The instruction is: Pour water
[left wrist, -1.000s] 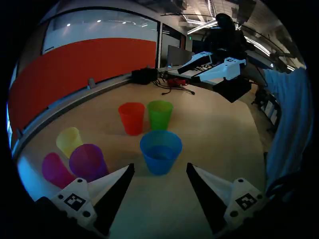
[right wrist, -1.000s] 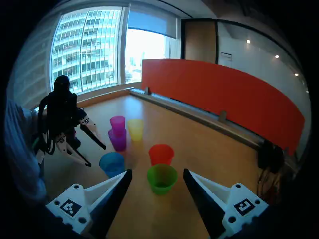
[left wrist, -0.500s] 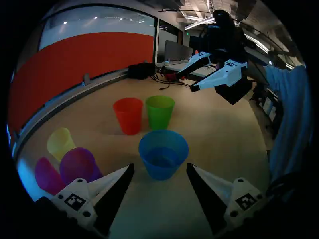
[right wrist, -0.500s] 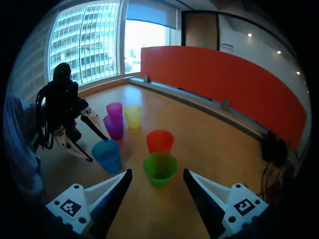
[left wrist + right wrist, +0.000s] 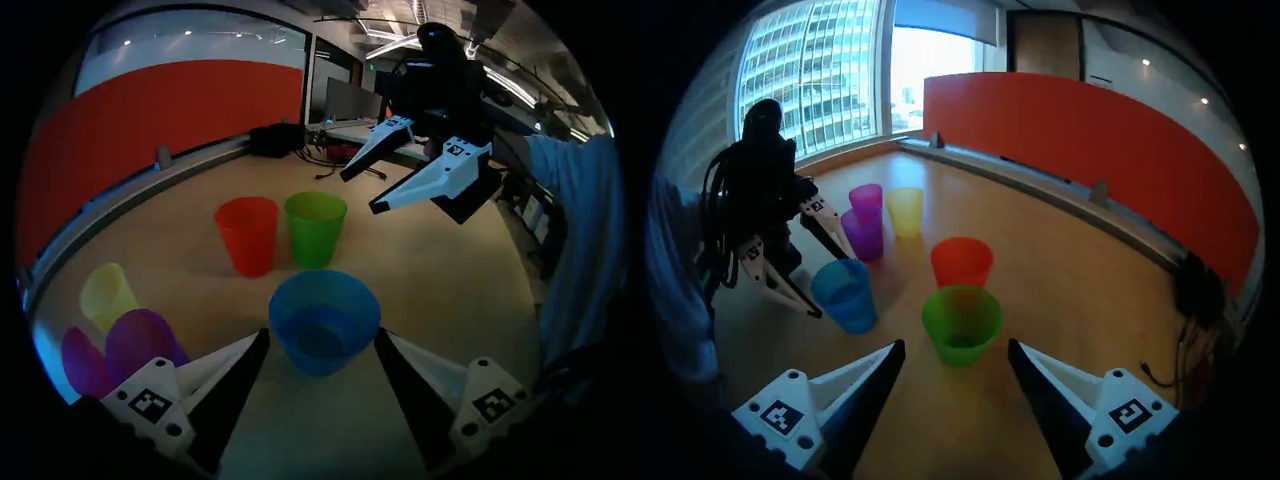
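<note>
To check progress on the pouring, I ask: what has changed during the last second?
The left hand-held gripper advanced toward the blue cup, which now sits just at its fingertips. The right hand-held gripper advanced toward the green cup. Nothing was grasped or released. Neither cup moved, and both jaws stayed open.

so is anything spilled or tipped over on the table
Nothing stands out. The blue cup, green cup, red cup, yellow cup, purple cup and magenta cup all stand upright, and the wooden table looks dry around them.
</note>
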Tool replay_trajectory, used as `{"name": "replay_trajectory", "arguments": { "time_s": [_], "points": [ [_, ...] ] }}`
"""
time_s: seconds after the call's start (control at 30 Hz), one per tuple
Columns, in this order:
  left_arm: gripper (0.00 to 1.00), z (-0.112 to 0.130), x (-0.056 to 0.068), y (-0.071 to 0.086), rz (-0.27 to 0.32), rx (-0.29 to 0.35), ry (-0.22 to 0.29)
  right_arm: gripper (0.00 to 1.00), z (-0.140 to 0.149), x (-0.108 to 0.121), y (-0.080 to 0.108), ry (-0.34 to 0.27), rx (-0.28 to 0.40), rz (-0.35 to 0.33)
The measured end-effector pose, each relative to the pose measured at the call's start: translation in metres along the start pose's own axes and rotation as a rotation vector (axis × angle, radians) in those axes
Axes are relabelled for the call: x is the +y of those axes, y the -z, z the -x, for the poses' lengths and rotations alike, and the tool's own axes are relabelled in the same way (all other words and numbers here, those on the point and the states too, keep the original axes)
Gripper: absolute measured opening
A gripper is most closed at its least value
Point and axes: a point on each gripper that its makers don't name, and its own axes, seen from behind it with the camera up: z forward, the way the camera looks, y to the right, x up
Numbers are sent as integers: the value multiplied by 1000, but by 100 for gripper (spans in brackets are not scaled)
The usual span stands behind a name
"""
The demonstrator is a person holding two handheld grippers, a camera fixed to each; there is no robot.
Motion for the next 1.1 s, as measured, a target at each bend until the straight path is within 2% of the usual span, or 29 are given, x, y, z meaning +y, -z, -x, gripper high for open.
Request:
{"name": "replay_trajectory", "arguments": {
  "time_s": [0.63,0.83,1.1],
  "points": [
    [97,-9,-3,-14,-11,-1,-34,100,13,-2,-17,3,-22,-14],
    [88,-8,0,-17,-6,-5,-29,100,14,-1,-21,0,-23,-16],
    [88,-8,-1,-16,-8,-4,-32,100,14,0,-26,-5,-22,-15]
  ]
}}
